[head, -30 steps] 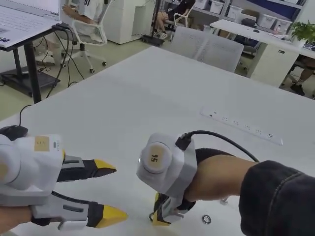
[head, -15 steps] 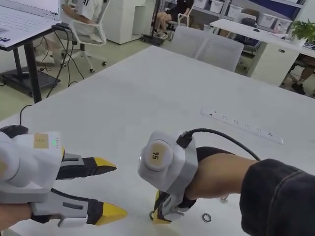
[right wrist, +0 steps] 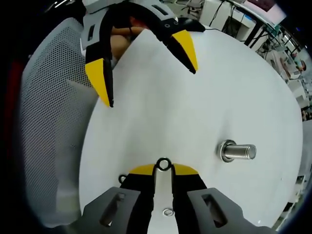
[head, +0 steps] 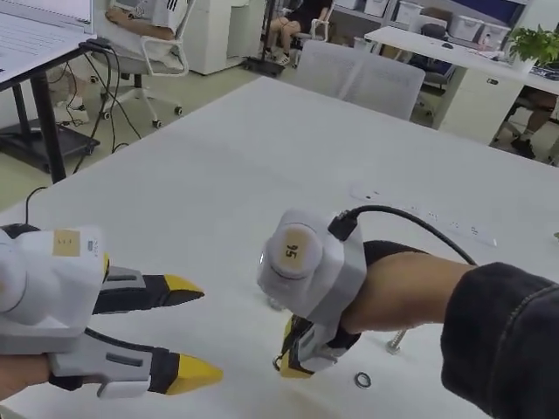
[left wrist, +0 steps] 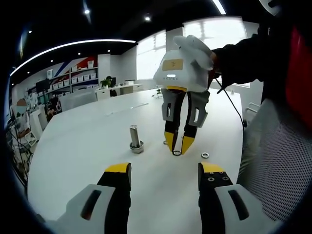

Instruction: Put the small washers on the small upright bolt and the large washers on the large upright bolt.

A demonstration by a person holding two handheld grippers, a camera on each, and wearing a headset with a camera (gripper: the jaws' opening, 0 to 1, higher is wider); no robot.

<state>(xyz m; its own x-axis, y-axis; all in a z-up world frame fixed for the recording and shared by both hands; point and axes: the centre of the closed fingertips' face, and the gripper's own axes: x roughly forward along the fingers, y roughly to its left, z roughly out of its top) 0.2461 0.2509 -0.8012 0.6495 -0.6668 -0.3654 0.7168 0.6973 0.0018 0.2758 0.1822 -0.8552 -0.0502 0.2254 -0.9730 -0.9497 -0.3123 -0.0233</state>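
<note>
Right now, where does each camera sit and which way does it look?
Head view: on the person's head, looking forward and down at the table; shows the left gripper, the right gripper and a sleeve.
Left gripper view: on the left gripper, looking along its open jaws across the table at the right gripper and a bolt.
Right gripper view: on the right gripper, looking down past its shut jaws at the washer they pinch, towards the left gripper.
Shared: both gripper views show that washer.

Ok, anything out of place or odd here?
Nothing stands out. The large bolt stands upright, one loose washer lies flat on the table, and the right gripper grips a second washer at its tips.
</note>
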